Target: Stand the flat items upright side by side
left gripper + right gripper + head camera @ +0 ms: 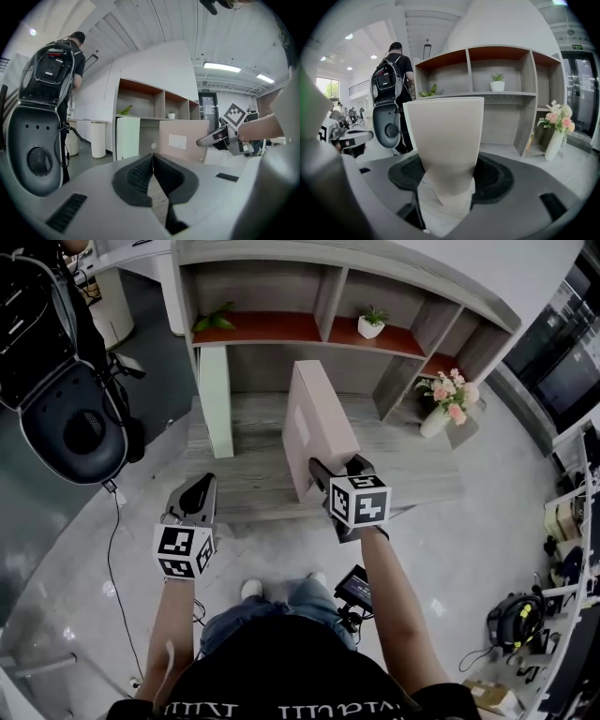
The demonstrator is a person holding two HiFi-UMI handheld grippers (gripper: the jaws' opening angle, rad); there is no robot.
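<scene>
Person with a black and grey backpack (pixel 70 399), far left, standing on the floor beside the counter (pixel 253 474). Pale green flat box (pixel 215 399): upright on its narrow edge at the counter's left end, in front of the shelf unit (pixel 281 296), free of both tools. Left tool (pixel 202 486): held low over the counter's front left corner, clenched with its pads meeting at the tips, nothing between them; the left gripper view shows only counter wood through the slit below the tips. Beige flat box (pixel 314 418): upright, taller than the green one, a white label (pixel 177 141) on its broad left face; it stands well apart from the green box, near the counter's middle, its near edge towards the person. Whether its lower edge rests fully on the counter cannot be told. Right tool (pixel 339 468): grasping the beige box by its near narrow edge, one pad on each broad face; in the right gripper view the box fills the gap between the pads. Shelf contents: green leaves (pixel 214 320) in the left compartment, a small potted plant (pixel 371 322) in the next. Vase of pink flowers (pixel 441 404): at the counter's right end.
</scene>
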